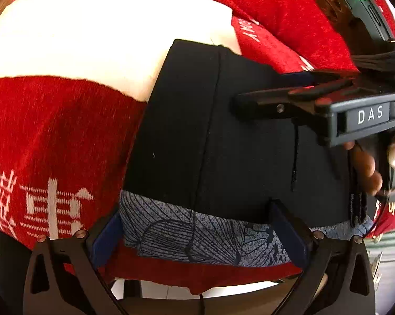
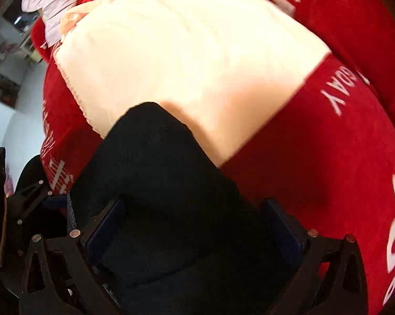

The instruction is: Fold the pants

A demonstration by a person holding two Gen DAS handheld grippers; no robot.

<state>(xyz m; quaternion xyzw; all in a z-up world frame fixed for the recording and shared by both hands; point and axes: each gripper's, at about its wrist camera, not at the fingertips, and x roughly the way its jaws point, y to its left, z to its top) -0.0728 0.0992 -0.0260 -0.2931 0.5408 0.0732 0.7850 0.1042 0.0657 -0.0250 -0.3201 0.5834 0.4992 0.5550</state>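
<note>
Black pants [image 1: 236,144] on a red blanket [image 1: 52,131], both grippers low over them.
Left gripper [image 1: 200,225] fingers spread astride the patterned edge; right gripper [image 2: 194,225] fingers spread over black cloth, pinching nothing, likely ready to grasp.

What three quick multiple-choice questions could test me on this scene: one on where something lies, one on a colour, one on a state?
1. Where do the pants lie?
A on a bare floor
B on a red and cream blanket
C on a hanger

2. What colour are the pants?
A black
B yellow
C green

3. How stand the jaws of the right gripper?
A clamped tight
B wide apart
C missing

Answers:
1 B, red and cream cloth shows all around them.
2 A, they look black in both views.
3 B, its two fingers stand far apart over the pants.
</note>
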